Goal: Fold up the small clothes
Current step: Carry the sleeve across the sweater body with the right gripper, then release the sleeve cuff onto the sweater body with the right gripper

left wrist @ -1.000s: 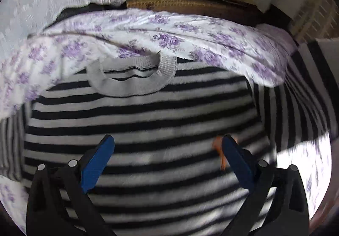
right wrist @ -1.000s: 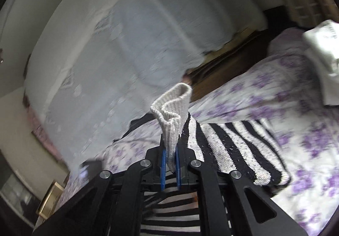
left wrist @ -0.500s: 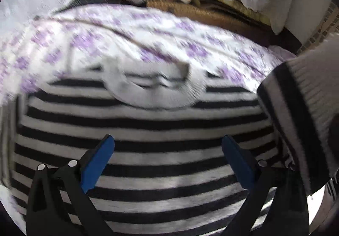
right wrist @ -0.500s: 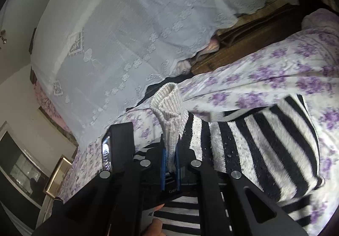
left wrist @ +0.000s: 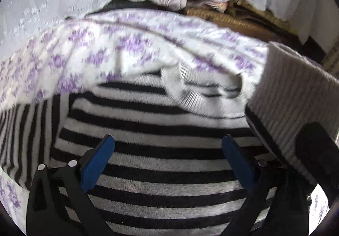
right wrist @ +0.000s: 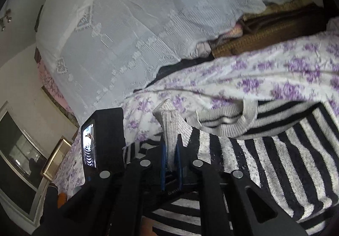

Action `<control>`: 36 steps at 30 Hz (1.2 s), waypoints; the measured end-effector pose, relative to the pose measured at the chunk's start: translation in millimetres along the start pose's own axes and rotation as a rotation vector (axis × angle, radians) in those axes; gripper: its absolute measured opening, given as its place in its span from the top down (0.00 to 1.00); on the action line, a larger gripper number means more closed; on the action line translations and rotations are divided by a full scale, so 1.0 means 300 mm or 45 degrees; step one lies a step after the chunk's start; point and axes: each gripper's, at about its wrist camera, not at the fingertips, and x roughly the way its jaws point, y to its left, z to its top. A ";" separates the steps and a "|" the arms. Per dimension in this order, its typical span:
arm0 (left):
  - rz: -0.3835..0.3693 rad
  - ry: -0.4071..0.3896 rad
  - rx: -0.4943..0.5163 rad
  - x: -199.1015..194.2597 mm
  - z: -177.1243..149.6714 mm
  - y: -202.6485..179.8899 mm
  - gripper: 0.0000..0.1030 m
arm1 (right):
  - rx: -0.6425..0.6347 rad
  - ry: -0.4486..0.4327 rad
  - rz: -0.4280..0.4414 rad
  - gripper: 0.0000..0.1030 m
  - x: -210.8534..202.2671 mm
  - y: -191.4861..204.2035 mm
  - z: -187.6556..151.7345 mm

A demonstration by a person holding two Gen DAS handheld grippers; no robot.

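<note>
A black-and-white striped sweater (left wrist: pixel 161 147) with a grey ribbed collar (left wrist: pixel 197 92) lies flat on the bed. My left gripper (left wrist: pixel 167 162) is open and empty, hovering over the sweater's chest. My right gripper (right wrist: pixel 170 159) is shut on the sweater's grey ribbed sleeve cuff (right wrist: pixel 169 121) and holds the striped sleeve (right wrist: pixel 264 164) over the body, near the collar (right wrist: pixel 228 117). In the left wrist view the cuff (left wrist: pixel 292 98) comes in from the right, with a black part of the right gripper at its lower edge. The left gripper's body (right wrist: pixel 103 140) shows at the left of the right wrist view.
The bed has a white sheet with purple flowers (left wrist: pixel 106 49). A white lace curtain (right wrist: pixel 148 13) hangs behind it. Brown woven items (left wrist: pixel 228 20) lie at the far edge. The sweater's other sleeve (left wrist: pixel 23 126) lies out to the left.
My right gripper has carried the sleeve cuff leftward over the sweater's body, toward the collar. The left gripper stays open while its view has shifted left, so the collar now sits further right.
</note>
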 end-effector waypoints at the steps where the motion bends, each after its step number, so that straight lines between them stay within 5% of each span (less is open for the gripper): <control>1: -0.002 0.026 -0.017 0.020 -0.004 0.011 0.04 | 0.011 0.014 0.000 0.89 0.010 -0.014 -0.004; 4: 0.007 0.085 -0.059 0.062 -0.010 0.040 0.04 | 0.034 0.069 0.010 0.88 0.037 -0.044 -0.012; 8: 0.046 0.084 -0.095 0.069 -0.010 0.073 0.04 | 0.053 0.103 0.054 0.67 0.031 -0.055 -0.009; 15: 0.032 0.029 -0.289 -0.001 0.005 0.230 0.04 | 0.021 0.103 0.097 0.63 -0.018 -0.045 0.002; 19: -0.097 0.008 -0.366 -0.065 -0.007 0.253 0.04 | 0.006 0.052 -0.027 0.66 -0.081 -0.086 0.011; 22: -0.158 0.012 -0.256 -0.092 -0.014 0.158 0.04 | 0.024 0.038 -0.122 0.80 -0.118 -0.156 0.025; 26: -0.208 0.116 -0.014 -0.034 -0.051 -0.008 0.04 | 0.145 0.042 -0.291 0.81 -0.144 -0.354 0.052; 28: -0.156 0.182 0.049 0.047 -0.085 -0.054 0.04 | 0.241 0.064 -0.378 0.82 -0.127 -0.482 0.049; 29: -0.099 0.178 0.086 0.077 -0.098 -0.070 0.04 | 0.277 0.073 -0.405 0.99 -0.118 -0.533 0.041; 32: -0.038 0.122 0.159 0.062 -0.109 -0.104 0.04 | 0.485 0.091 -0.247 1.00 -0.130 -0.659 0.027; 36: -0.097 0.113 0.077 0.017 -0.103 -0.062 0.04 | 0.309 0.008 -0.326 0.93 -0.234 -0.536 0.045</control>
